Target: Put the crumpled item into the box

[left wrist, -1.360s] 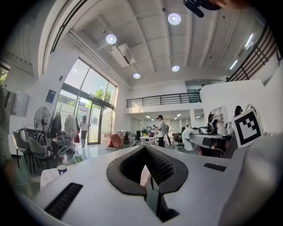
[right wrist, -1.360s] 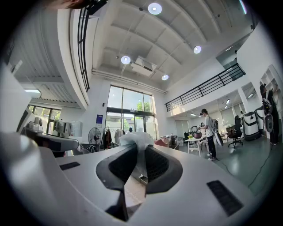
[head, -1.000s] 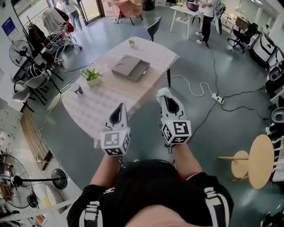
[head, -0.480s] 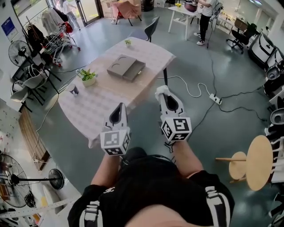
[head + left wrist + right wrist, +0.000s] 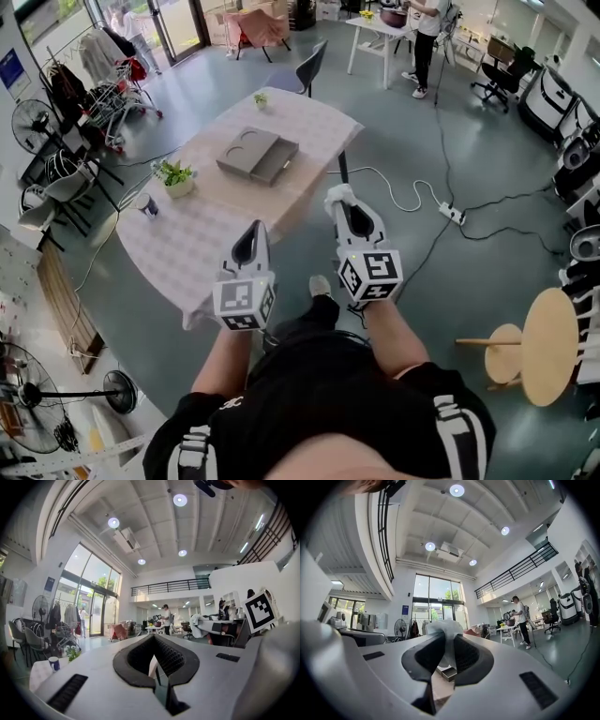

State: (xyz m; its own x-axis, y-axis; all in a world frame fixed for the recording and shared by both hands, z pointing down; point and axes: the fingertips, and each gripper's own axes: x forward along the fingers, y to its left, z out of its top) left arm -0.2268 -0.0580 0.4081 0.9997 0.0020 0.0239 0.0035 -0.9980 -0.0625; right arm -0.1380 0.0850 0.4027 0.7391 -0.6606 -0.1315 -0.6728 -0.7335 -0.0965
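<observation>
My right gripper [image 5: 343, 202] is shut on a crumpled white item [image 5: 340, 193], which bulges out of the jaw tips [image 5: 444, 632]. It hangs over the floor just off the near right edge of the table [image 5: 197, 246]. The box [image 5: 255, 156] is grey and flat, with a round recess in its lid. It lies on the table's far half, well beyond both grippers, and a part of the box [image 5: 449, 673] shows between the right jaws. My left gripper [image 5: 251, 231] hovers over the table's near edge, jaws together with nothing in them [image 5: 154, 660].
A potted plant [image 5: 172, 175] and a cup [image 5: 144, 204] stand on the table's left side, and a small plant [image 5: 260, 97] at its far end. A chair [image 5: 305, 67] stands behind it. On the floor to the right lie a power strip [image 5: 452, 214] with cables and a wooden stool [image 5: 548, 342].
The person has stepped along; a shoe now shows on the floor below the grippers. The table and box have slid left in the view. Both grips look unchanged.
</observation>
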